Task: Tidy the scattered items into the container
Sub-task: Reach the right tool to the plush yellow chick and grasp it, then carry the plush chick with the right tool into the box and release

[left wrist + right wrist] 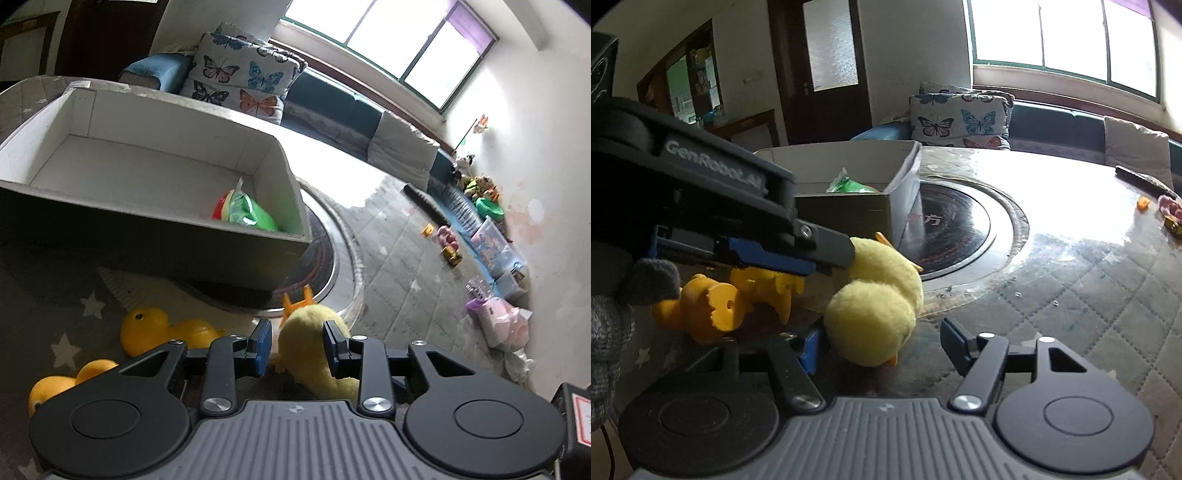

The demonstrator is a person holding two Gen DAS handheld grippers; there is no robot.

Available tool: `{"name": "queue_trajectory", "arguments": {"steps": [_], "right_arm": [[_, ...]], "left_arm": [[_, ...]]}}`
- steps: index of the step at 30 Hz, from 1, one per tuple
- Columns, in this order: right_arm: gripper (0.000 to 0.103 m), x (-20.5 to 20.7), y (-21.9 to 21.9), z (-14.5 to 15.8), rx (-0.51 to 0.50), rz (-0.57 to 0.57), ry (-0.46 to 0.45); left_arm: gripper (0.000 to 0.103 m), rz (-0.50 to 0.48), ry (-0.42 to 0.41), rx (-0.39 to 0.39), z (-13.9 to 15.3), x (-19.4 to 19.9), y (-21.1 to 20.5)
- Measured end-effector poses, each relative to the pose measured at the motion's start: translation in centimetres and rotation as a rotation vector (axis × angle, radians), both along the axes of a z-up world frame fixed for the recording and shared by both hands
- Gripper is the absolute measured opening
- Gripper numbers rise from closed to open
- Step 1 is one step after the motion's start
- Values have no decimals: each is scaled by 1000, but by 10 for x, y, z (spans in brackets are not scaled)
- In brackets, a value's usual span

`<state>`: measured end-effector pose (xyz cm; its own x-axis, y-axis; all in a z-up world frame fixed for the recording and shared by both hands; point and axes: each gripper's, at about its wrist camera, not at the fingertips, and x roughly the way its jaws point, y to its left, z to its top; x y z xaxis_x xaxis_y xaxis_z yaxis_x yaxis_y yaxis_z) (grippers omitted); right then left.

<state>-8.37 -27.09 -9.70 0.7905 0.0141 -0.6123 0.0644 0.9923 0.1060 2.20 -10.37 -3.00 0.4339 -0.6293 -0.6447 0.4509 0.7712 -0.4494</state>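
Observation:
A yellow plush duck (pixel 314 347) lies on the table between the fingers of my left gripper (pixel 297 345), whose jaws stand around its body, the right pad touching it and a gap at the left pad. The plush duck (pixel 875 302) also shows in the right wrist view, with my left gripper (pixel 827 258) reaching in from the left. My right gripper (pixel 882 345) is open, its jaws wide around the duck's head. The cardboard box (pixel 155 221) stands behind, holding a green and red packet (pixel 243 210). Yellow rubber ducks (pixel 159 328) lie left of the plush.
An orange plastic toy (pixel 716 306) lies left of the plush duck. The box sits partly on a round black hob (pixel 949 229) set in the table. A quilted cover (pixel 1089 295) spreads right. Small toys (pixel 1167 206) lie at the far right edge.

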Motion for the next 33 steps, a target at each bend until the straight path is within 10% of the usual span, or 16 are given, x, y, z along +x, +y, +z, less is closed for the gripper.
{"name": "queue_trajectory", "arguments": {"steps": [33], "right_arm": [[50,4,-9,3,10,41,10]], "left_arm": [[37,11,67,-39,-10,22,-27]]}}
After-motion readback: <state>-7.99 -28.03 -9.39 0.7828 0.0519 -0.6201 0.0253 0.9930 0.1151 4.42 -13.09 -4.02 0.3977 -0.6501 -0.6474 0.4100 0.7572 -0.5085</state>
